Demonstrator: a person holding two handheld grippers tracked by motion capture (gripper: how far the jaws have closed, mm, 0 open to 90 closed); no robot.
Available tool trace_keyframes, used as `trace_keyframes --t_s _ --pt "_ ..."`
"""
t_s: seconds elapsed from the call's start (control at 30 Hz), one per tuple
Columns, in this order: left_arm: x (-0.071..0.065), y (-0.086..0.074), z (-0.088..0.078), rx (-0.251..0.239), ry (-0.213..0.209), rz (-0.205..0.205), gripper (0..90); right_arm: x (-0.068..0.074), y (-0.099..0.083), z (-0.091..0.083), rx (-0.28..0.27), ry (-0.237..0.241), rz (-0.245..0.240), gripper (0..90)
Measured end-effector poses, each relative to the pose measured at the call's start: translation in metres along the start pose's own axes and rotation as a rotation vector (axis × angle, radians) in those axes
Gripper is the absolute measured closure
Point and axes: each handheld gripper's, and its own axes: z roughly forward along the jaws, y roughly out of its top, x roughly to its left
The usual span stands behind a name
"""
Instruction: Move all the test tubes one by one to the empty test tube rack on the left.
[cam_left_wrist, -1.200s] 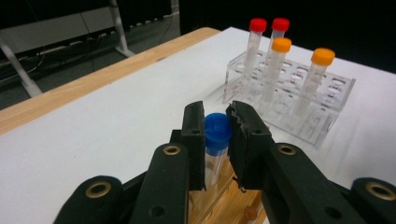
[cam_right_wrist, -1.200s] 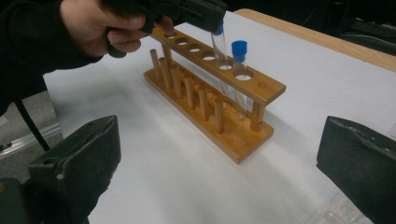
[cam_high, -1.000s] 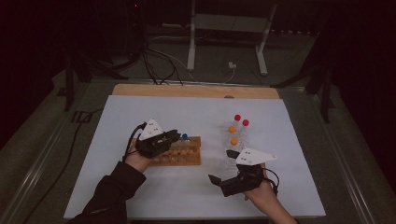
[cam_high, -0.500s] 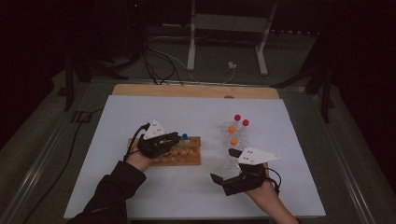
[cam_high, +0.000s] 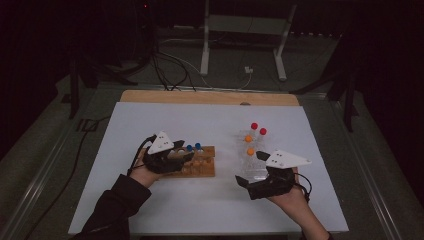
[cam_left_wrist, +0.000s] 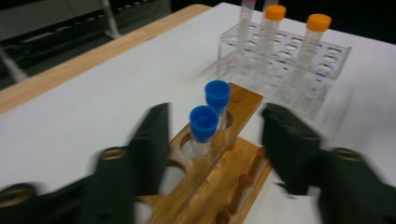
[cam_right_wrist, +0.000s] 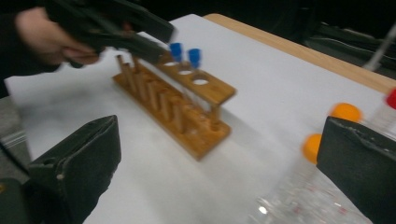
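Mostly bare table beside wooden rack

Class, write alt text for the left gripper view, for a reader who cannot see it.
An open black claw straddles a wooden rack on a white table, its jaws either side of two blue-capped tubes standing in the rack's holes. Beyond stands a clear plastic rack with orange-capped tubes.

A lab: test-tube racks on white table.
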Motion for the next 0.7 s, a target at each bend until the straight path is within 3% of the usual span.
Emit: trace_keyframes --t_s 0.13,0.2,0.33,0.47,0.7 --pt "-0.005 0.001 -0.014 0.010 -0.028 -0.018 15.9 -0.011 -0.002 -0.002 0.016 -0.022 0.014 0.0" --pt "-0.009 0.001 -0.020 0.018 -0.048 -0.028 9.5 -0.019 -0.004 -0.002 0.023 -0.043 0.034 2.9" --pt "-0.018 -0.005 -0.034 -0.016 -0.094 -0.025 8.3 -0.029 -0.010 0.002 0.053 -0.062 0.064 5.5" --pt "-0.027 -0.010 -0.044 -0.043 -0.128 -0.025 1.8 -0.035 -0.013 0.008 0.078 -0.098 0.068 15.4" --pt "-0.036 -0.018 -0.053 -0.027 -0.164 -0.015 1.1 -0.043 -0.019 0.022 0.154 -0.136 0.068 35.4"
